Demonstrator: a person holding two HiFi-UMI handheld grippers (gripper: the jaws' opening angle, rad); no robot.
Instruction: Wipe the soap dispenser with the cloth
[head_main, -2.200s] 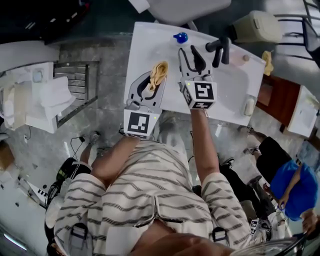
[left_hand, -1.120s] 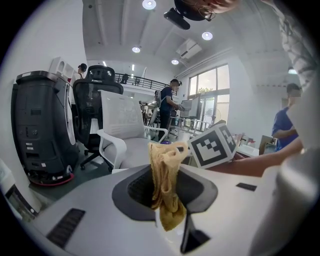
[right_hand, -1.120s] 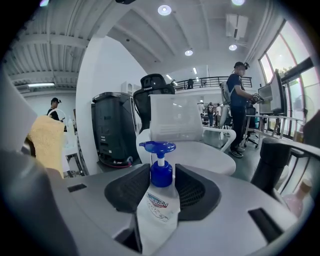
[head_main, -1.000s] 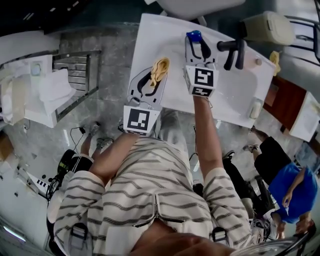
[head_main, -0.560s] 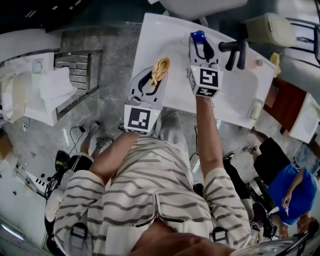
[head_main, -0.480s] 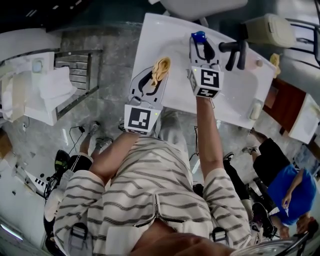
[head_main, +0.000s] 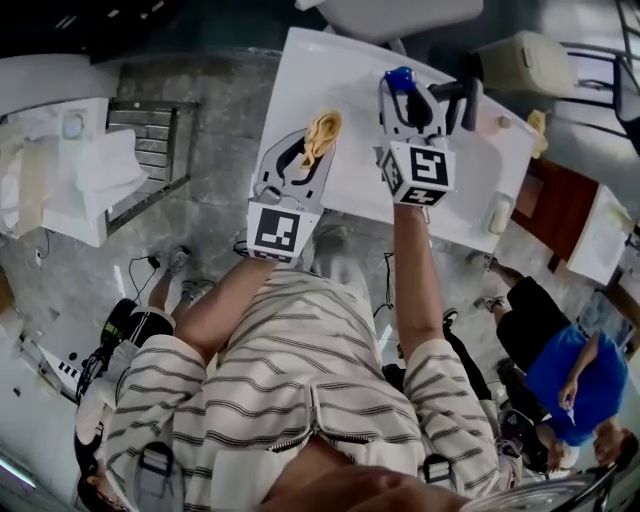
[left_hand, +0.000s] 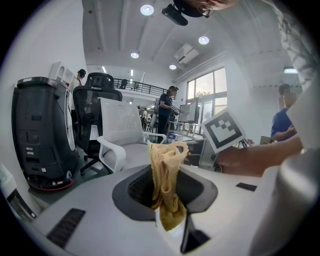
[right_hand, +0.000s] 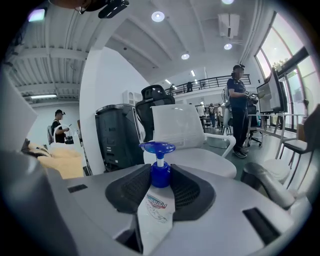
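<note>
The soap dispenser (right_hand: 156, 210) is a white bottle with a blue pump top (head_main: 399, 77). My right gripper (right_hand: 159, 182) is shut on its neck and holds it upright above the white washbasin counter (head_main: 330, 85). In the head view the right gripper (head_main: 405, 102) is at the counter's far middle. My left gripper (head_main: 311, 157) is shut on a bunched yellow cloth (head_main: 323, 130), which stands up between its fingers and hangs below them (left_hand: 167, 187). The two grippers are side by side and apart; the right one's marker cube (left_hand: 223, 130) shows in the left gripper view.
A black faucet (head_main: 455, 98) stands just right of the right gripper. A small white item (head_main: 498, 212) lies near the counter's right front edge. A white chair (right_hand: 187, 132) stands behind the counter. Several people stand around, one in blue (head_main: 565, 370).
The right gripper closed round the dispenser and has risen with it off the counter, its marker cube now looming larger. The left gripper with the cloth has hardly moved.
</note>
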